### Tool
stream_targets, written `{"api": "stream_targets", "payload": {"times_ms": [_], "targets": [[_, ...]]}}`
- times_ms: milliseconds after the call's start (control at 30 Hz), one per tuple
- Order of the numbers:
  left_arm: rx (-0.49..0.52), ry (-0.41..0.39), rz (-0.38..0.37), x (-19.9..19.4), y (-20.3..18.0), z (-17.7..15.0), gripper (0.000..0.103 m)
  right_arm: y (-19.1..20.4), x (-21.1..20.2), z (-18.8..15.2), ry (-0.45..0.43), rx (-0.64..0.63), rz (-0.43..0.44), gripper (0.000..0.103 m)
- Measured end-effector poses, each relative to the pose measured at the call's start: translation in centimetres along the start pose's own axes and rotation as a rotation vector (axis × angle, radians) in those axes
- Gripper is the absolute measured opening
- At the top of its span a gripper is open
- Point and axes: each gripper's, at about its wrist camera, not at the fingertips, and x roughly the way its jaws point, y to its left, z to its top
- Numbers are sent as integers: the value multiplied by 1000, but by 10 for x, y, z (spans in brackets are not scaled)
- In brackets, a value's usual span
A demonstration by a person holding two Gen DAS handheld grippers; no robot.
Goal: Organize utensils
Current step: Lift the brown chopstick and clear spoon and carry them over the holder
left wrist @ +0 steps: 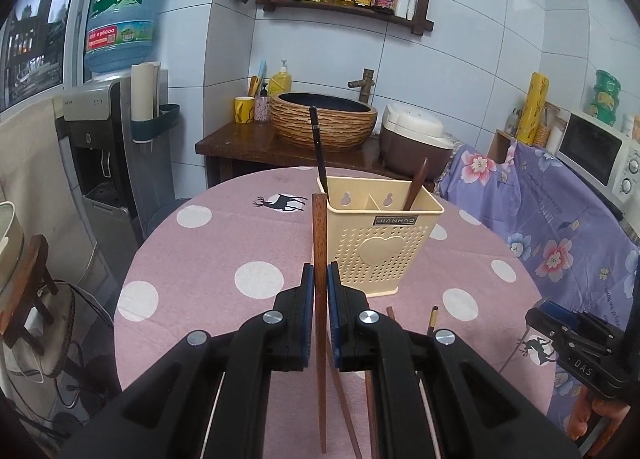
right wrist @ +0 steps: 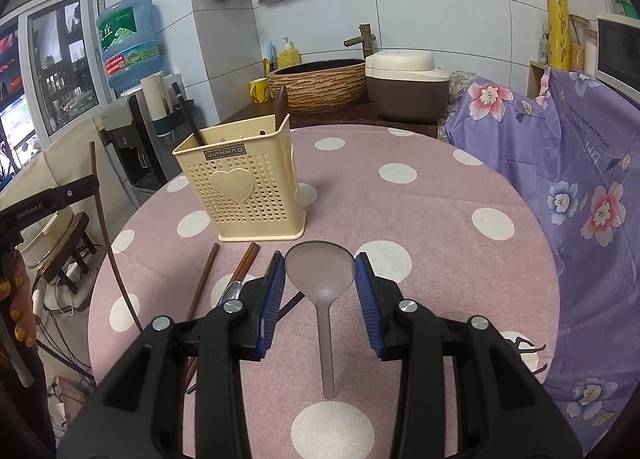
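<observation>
Between the left gripper's (left wrist: pixel 320 279) closed pads a wooden chopstick (left wrist: pixel 320 243) is standing upright, just beside the cream holder (left wrist: pixel 384 247). Right gripper (right wrist: pixel 320 279) is clamping a translucent rice paddle (right wrist: pixel 320 271) by its bowl above the dotted tablecloth (right wrist: pixel 440 219). Both are mid-carry; next each is needing lining up over a compartment, then release.

"JIANHAO" plate on cream holder (left wrist: pixel 383 243), "GenRobot.AI" on left tongs (right wrist: pixel 60 195)

Round table under pink cloth with white polka dots (right wrist: pixel 440 195) fills frame centre. Cream perforated plastic utensil holder (right wrist: pixel 248 195) stands upper left of centre. Loose brown wooden chopsticks (right wrist: pixel 206 279) lie lower left, beside holder's base.
</observation>
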Motion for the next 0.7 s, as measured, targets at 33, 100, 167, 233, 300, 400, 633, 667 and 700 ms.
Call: {"api": "stream_targets", "payload": {"times_ms": [33, 100, 167, 233, 300, 400, 633, 667, 700], "targets": [[-2, -1, -3, 0, 0, 1, 8, 1, 0, 0, -1, -2, 1, 37], [-3, -3, -13, -2, 2, 2, 8, 2, -3, 1, -5, -6, 3, 37], [-4, -10, -21, -6, 4, 4, 8, 3, -4, 3, -10, -12, 6, 37], [-5, -19, -26, -9, 5, 8, 8, 5, -5, 6, -13, -17, 18, 37], [-2, -26, -34, -12, 5, 13, 8, 7, -3, 14, -15, -21, 32, 37], [5, -45, -46, -17, 4, 28, 8, 14, -1, 32, -30, -38, 59, 37], [49, -177, -83, -50, -16, 111, 8, 46, -8, 132, -165, -75, 119, 37], [51, -207, -82, -53, -20, 126, 8, 50, -9, 146, -185, -72, 123, 37], [49, -238, -71, -55, -25, 140, 8, 55, -8, 163, -210, -68, 124, 37]]}}
